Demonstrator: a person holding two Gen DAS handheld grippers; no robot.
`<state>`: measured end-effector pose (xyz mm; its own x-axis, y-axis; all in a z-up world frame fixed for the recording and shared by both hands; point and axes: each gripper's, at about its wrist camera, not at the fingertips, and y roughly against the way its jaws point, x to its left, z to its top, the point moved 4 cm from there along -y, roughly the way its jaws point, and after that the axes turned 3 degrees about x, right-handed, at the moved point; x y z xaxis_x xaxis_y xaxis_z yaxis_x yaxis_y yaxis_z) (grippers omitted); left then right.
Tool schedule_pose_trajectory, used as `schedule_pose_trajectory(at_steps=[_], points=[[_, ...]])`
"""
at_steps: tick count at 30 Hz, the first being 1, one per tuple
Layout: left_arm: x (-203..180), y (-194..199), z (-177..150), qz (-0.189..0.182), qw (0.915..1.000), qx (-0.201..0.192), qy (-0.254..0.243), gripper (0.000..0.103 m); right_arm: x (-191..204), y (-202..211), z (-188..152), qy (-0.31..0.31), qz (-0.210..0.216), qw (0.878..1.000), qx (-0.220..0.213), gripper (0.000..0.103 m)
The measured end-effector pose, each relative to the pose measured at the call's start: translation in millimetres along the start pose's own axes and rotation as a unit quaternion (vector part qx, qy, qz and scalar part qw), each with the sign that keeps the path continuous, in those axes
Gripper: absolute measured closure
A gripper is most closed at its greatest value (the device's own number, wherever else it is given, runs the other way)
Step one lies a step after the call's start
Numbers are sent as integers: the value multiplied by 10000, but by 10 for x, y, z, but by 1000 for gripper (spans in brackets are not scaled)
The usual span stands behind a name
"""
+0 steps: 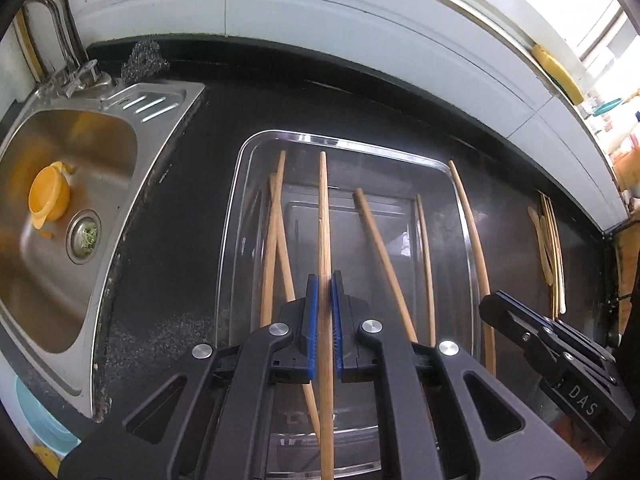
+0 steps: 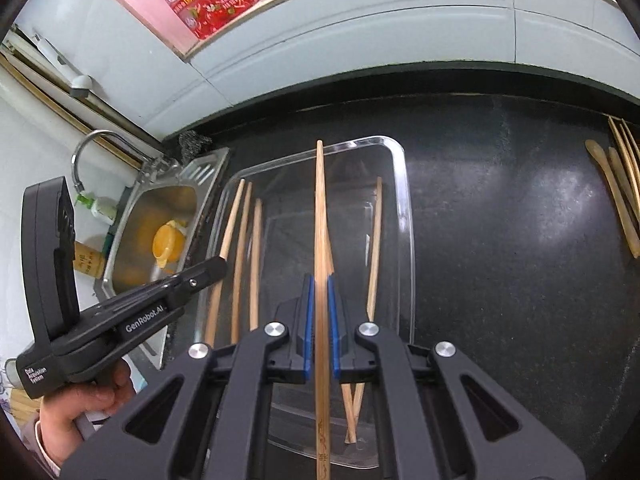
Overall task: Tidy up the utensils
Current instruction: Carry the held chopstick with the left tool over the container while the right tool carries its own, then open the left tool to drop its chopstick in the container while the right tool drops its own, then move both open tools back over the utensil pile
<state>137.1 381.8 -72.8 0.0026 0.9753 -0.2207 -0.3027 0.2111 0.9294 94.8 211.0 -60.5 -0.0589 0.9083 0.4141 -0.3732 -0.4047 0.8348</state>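
Note:
A clear glass tray sits on the black counter and holds several wooden chopsticks. My left gripper is shut on one chopstick and holds it lengthwise over the tray. My right gripper is shut on another chopstick, also over the tray. The right gripper shows at the right edge of the left wrist view, next to a chopstick by the tray's right rim. The left gripper shows in the right wrist view.
A steel sink with an orange cup lies left of the tray, with a faucet and steel scourer behind. More wooden utensils lie on the counter at right. A white tiled wall runs behind.

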Motion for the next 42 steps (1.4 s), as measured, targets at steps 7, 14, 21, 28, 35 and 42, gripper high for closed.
schedule_pose_trajectory(at_steps=[7,14,21,28,35,42], points=[[12,-57,-4,-86,9999,40,76,97,41,-25,-37,72,-101,9999,41,96],[153,326,206,147,9948,-656,766,6,130,7,-63,1052,-738,9916,-111,7],[-289,701,424,202,9930,-1103,382,6,-320,324,-69,1010,-958,9889,-510,7],[-1285,410,329,-125,9967,-644,-481,6,-1356,668,-207,62,-1258,9905,-545,7],[-2378,-82,102,60,9890,-316,-1440,6,-2519,1187,-428,-893,-1728,9788,-641,7],[-3042,-785,-110,517,9813,133,-1847,6,-3316,1513,-553,-1369,-2062,9657,-782,7]])
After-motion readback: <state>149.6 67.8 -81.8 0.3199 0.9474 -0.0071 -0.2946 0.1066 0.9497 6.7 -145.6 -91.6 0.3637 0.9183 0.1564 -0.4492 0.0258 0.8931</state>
